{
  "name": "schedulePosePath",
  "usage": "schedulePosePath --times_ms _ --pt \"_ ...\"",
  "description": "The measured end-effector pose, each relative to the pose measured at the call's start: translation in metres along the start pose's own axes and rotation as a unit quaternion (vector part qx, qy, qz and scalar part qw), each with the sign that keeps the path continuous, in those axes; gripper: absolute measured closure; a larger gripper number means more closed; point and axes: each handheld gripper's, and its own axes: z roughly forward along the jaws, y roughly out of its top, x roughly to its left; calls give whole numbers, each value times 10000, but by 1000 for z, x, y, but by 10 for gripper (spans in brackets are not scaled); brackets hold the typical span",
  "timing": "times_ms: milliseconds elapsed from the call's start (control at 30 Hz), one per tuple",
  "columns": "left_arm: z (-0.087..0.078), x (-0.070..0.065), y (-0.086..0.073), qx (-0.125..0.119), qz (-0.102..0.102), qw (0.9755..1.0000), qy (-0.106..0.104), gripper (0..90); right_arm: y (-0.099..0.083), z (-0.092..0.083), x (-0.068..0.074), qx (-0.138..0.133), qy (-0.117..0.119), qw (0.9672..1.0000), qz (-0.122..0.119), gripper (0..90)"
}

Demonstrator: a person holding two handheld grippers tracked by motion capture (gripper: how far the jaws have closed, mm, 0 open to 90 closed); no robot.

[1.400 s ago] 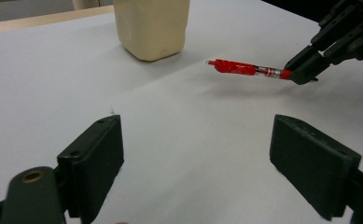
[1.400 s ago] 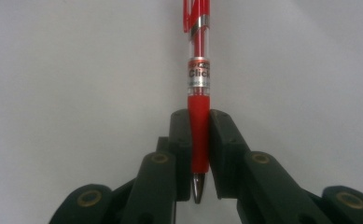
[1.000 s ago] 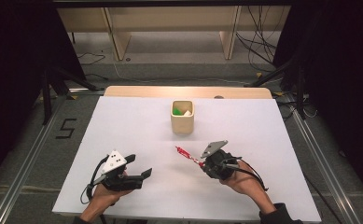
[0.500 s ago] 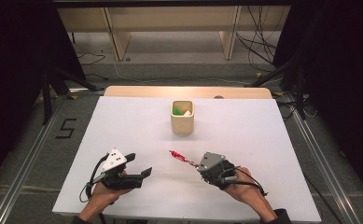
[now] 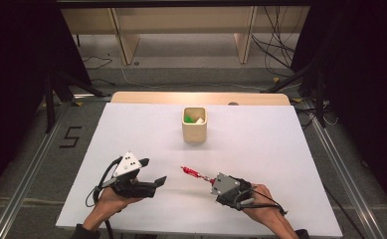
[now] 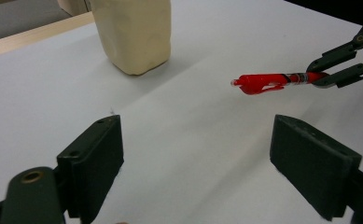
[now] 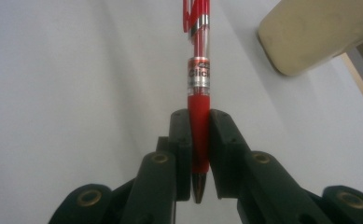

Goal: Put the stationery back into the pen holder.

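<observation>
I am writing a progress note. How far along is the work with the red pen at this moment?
Done: the right gripper is shut on the red pen near its tip, and the cup holds green and white items. In hand: the pen is carried above the table. Left: delivering it, probably into the cup; the left gripper is open.

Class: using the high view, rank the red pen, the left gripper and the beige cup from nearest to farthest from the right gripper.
1. red pen: clamped in the right gripper, sticking out up-left.
2. left gripper: to its left, near the table's front edge, jaws open.
3. beige cup: farther back, mid-table.
</observation>
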Motion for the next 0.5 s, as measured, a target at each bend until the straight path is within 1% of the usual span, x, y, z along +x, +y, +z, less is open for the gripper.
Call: schedulePosePath --times_ms 133,233,267,333,400,433,500 --pt "2 -1 6 105 118 9998 -77 169 -2 -1 4 -68 -159 9998 -133 807" --pt "2 -3 11 183 245 9994 -134 169 -2 -2 7 -161 -241 9990 -334 807" --pt "3 -4 13 199 282 9993 -133 169 -2 -2 8 -171 -284 9985 -428 806" --pt "4 -6 17 229 348 9990 -172 169 -1 -3 12 -205 -385 9978 -508 807" --pt "5 -8 21 287 422 9985 -193 169 -1 -3 15 -201 -444 9961 -729 807" --pt "6 -9 23 338 465 9981 -219 169 -1 -3 17 -204 -512 9951 -815 807" --pt "8 -12 26 433 570 9971 -251 169 -1 -3 20 -177 -553 9941 -913 807"
